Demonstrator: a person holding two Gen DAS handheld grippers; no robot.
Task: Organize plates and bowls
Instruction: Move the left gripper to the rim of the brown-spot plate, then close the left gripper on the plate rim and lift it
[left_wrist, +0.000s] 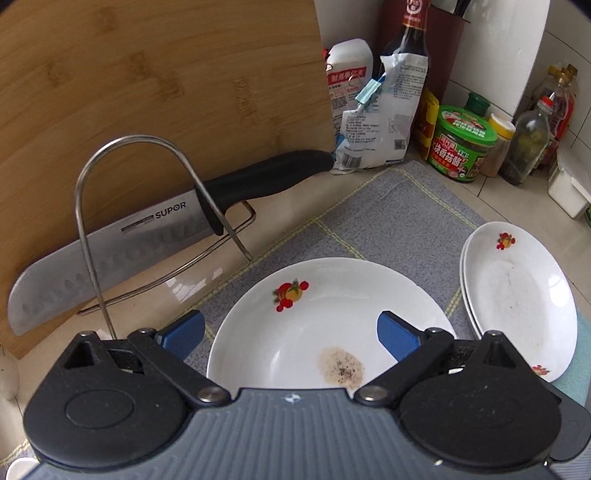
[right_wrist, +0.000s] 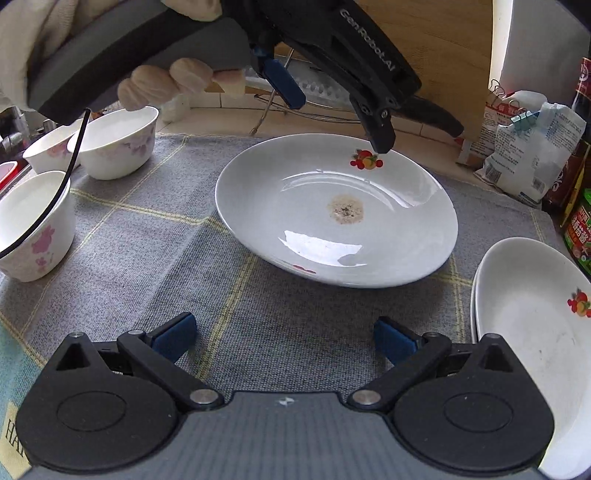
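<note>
Table (right_wrist: 369, 122) w/ grey checked cloth (right_wrist: 155, 258) is carrying everything. I'm hanging my left fingers (right_wrist: 338, 122) over the far rim of the stained plate (right_wrist: 332, 221), mid-cloth; they're standing wide, gripping nothing, one tip just above the fruit print, touching or not I can't tell. My right fingers (right_wrist: 284, 338) are hovering over bare cloth near that plate, spread wide & empty. Stack of 2 plates (right_wrist: 524, 332) is sitting at right, 3 bowls (right_wrist: 118, 142) at left. Knife (left_wrist: 110, 254) is leaning in its wire rack.
</note>
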